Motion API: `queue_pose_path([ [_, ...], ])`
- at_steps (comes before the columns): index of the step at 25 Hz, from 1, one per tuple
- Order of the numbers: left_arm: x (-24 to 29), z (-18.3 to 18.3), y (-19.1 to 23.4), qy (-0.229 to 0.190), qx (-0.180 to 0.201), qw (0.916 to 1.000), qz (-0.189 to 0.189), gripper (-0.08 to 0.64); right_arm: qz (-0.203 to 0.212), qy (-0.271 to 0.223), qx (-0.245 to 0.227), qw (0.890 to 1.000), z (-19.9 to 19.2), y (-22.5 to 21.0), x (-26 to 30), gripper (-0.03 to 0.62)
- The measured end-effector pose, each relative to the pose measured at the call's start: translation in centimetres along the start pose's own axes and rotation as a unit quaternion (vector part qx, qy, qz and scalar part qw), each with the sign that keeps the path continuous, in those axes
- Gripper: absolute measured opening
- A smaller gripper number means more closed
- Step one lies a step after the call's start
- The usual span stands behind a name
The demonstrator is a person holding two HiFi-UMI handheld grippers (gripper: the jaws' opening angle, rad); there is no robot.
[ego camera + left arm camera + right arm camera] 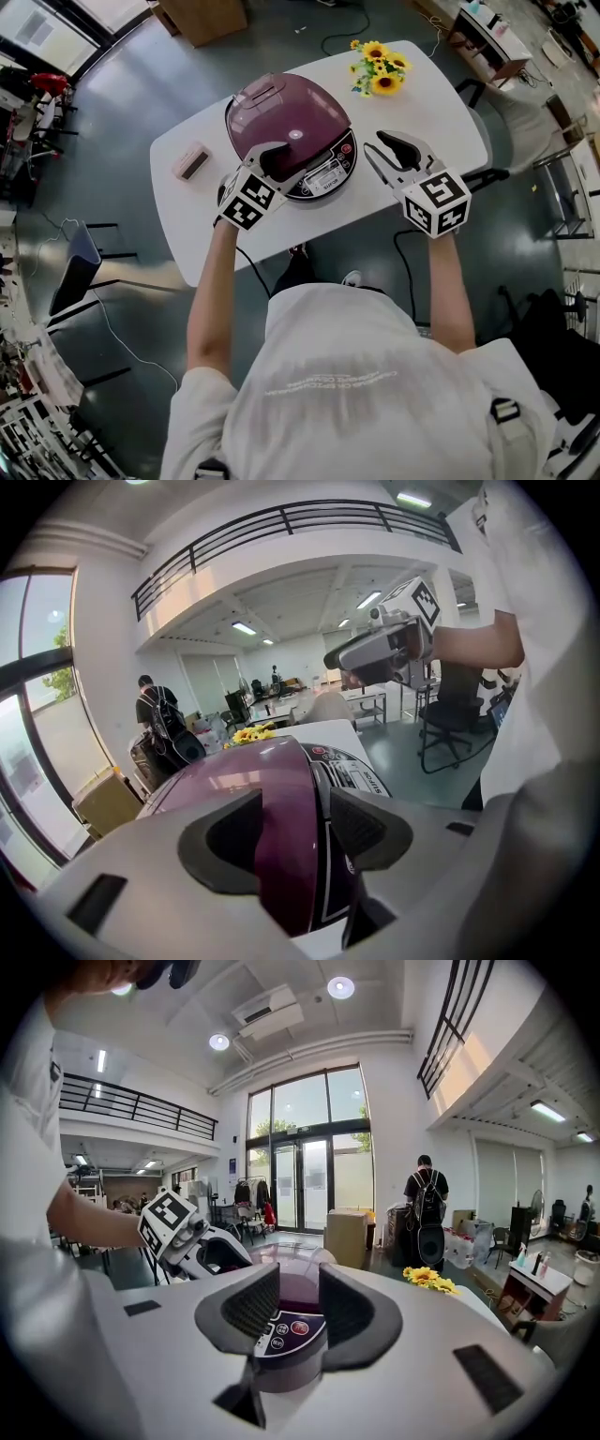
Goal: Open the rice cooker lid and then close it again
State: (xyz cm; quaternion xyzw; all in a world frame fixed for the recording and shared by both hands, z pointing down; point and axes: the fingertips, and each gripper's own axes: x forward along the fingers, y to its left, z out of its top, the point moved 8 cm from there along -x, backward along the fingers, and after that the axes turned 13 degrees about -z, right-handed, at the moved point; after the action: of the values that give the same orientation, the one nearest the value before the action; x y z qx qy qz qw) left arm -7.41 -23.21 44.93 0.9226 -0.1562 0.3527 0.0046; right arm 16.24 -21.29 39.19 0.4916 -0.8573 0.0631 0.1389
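The rice cooker (291, 127) stands on the white table (441, 103), its maroon lid (272, 799) down. A control panel (328, 176) faces me. My left gripper (276, 161) hovers over the lid's front left; its jaws are open and the lid shows in the gap (295, 829), with neither pad pressing on it. My right gripper (386, 152) hangs open just right of the cooker. In the right gripper view the control panel (286, 1330) lies beyond the open jaws of that gripper (298, 1302), and the left gripper (183, 1227) shows at the left. The left gripper view has the right gripper (384, 649) up high.
A bunch of sunflowers (378, 67) stands at the table's far right corner. A small pinkish box (191, 161) lies left of the cooker. Chairs (80, 258) and cables surround the table on the grey floor. A person with a backpack (427, 1208) stands far off.
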Motion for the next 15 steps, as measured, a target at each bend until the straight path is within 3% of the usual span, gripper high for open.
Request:
queue_pose_path([
  [15, 0.5, -0.7, -0.3, -0.013, -0.003, 0.9999, 0.0, 0.218, 0.032, 0.011, 0.001, 0.999, -0.4, 1.6, 2.5, 0.147],
])
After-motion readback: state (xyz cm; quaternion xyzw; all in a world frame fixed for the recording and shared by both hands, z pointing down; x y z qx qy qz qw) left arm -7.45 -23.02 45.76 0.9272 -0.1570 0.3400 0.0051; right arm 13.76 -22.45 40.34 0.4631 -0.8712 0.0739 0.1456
